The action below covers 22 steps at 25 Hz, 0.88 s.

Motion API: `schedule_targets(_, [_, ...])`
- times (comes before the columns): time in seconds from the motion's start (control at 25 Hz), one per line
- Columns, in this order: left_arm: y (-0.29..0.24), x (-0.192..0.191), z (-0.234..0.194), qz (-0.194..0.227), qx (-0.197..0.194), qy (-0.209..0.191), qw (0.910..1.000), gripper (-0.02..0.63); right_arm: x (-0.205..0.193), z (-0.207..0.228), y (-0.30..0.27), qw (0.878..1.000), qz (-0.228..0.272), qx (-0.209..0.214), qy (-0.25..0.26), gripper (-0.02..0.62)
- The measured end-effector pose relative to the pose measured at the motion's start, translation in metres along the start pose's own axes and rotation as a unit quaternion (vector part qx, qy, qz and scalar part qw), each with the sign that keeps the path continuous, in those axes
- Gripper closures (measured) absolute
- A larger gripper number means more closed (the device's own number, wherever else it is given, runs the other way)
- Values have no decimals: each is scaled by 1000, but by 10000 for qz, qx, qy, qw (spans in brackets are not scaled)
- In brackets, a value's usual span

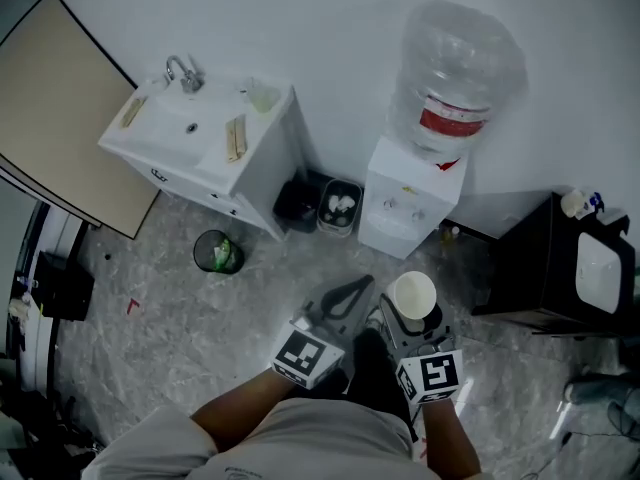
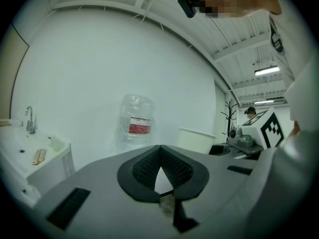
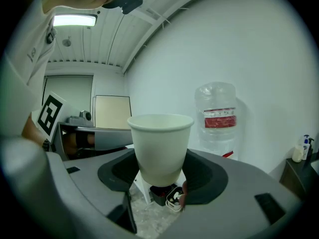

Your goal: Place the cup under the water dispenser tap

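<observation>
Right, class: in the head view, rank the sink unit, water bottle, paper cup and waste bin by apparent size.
1. sink unit
2. water bottle
3. paper cup and waste bin: these look alike, and the cup is nearer the camera, so unranked.

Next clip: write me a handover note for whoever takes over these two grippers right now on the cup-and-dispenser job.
Left gripper: shut, empty, held beside the right one.
Right gripper: shut on the cup, which is upright and looks empty.
Water dispenser: against the wall ahead, bottle on top, apart from the cup.
Done: cup is in hand.
Left: carry the cup to the dispenser, set it under the tap, let go.
</observation>
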State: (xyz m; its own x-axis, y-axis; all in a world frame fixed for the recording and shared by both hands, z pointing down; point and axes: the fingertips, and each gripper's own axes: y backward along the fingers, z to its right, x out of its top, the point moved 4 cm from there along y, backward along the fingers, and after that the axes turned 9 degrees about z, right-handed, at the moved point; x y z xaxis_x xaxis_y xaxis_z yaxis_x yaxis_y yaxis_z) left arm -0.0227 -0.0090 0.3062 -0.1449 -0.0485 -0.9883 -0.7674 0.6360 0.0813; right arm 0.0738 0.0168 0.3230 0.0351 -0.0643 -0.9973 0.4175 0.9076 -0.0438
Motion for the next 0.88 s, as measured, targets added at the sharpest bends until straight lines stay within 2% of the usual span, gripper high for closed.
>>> schedule_targets(0.16, [-40,-9,-32,86,70,47,9999,603,-25,35,-43,9999,-94,14,-34,319])
schedule_targets(0.52, [-134,-35,-119,309,549,299,9976,603,-89,107,-154,9978,-90,600,250,319])
schedule_targets(0.68, [-156,-63,-149,290,647,437,9965,603,-143,125,-189,9981,-303,512,179,319])
schedule_targets(0.88, [-159,-134,-182,52,704,619,9956,603,-252,133,-218,9971,-639,286,307,319])
